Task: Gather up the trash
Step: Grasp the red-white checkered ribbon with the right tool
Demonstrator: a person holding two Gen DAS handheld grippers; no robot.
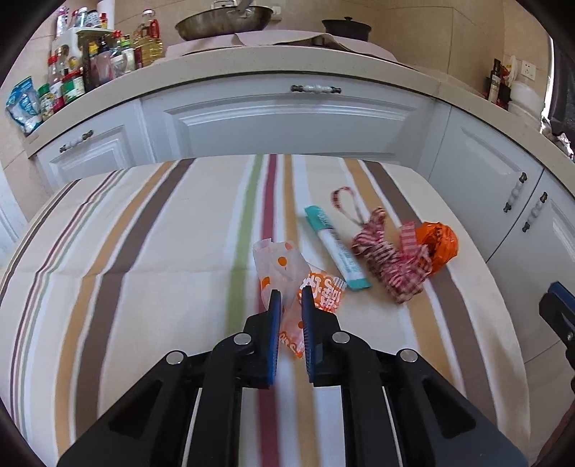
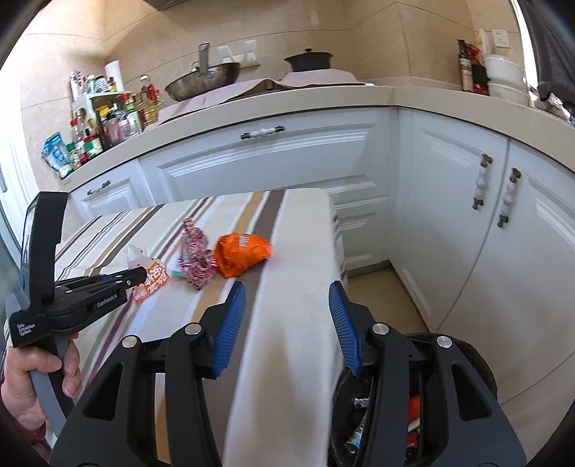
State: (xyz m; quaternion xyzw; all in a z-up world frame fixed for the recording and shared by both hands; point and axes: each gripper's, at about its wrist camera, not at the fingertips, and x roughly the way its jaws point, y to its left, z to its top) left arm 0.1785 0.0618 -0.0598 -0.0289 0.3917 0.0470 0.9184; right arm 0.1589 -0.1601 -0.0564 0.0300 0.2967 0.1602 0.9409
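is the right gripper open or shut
Open: the right gripper has its blue pads spread wide over the striped tablecloth, holding nothing.

From the left wrist we look forward and down along the left gripper [image 1: 289, 298] from close above the striped table [image 1: 143, 251], facing the white cabinets [image 1: 287, 122] and counter [image 1: 251, 66] straight on. From the right wrist we sit farther right and back, over the table's right edge, looking along the right gripper [image 2: 287, 298] toward the cabinets' corner, with a bin [image 2: 481, 363] low beside us. Both views share the table, the orange wrapper [image 1: 440, 244] [image 2: 240, 253], the pan [image 1: 222, 23] [image 2: 201, 81] and the bottles [image 1: 86, 68] [image 2: 107, 122]. Each view catches the other gripper at its edge.
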